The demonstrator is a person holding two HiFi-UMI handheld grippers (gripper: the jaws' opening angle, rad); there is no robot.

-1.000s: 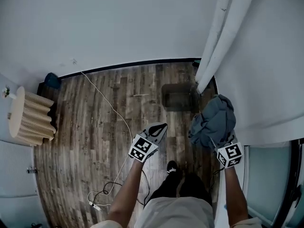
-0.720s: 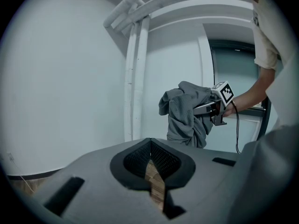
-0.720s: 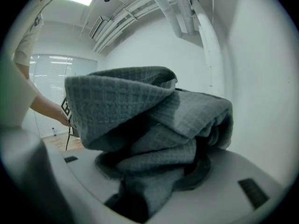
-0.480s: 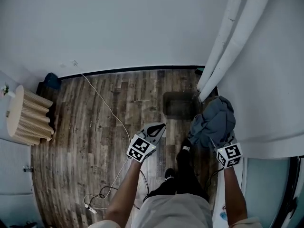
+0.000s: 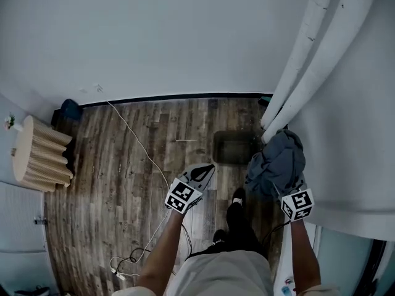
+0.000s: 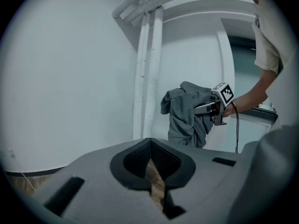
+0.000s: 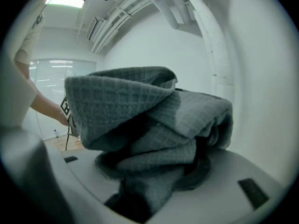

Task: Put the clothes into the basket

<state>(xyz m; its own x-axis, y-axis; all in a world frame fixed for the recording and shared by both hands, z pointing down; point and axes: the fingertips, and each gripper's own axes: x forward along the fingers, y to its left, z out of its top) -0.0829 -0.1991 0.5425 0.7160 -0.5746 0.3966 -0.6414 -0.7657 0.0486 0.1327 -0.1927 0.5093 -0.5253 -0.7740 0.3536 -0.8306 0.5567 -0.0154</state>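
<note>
We are pinching the bunched grey garment [image 5: 279,159] in our right gripper [image 5: 289,193], and its folds are spilling over the jaws, while our left gripper [image 5: 208,167] is carrying nothing, jaws pressed together. The dark basket [image 5: 234,147] is sitting on the wooden floor [image 5: 123,165] just left of the garment, its contents unclear, near the white curtain [image 5: 308,60] and the far wall [image 5: 154,36].

Open floor [image 5: 123,165] left, pipes [image 5: 293,73] right
</note>
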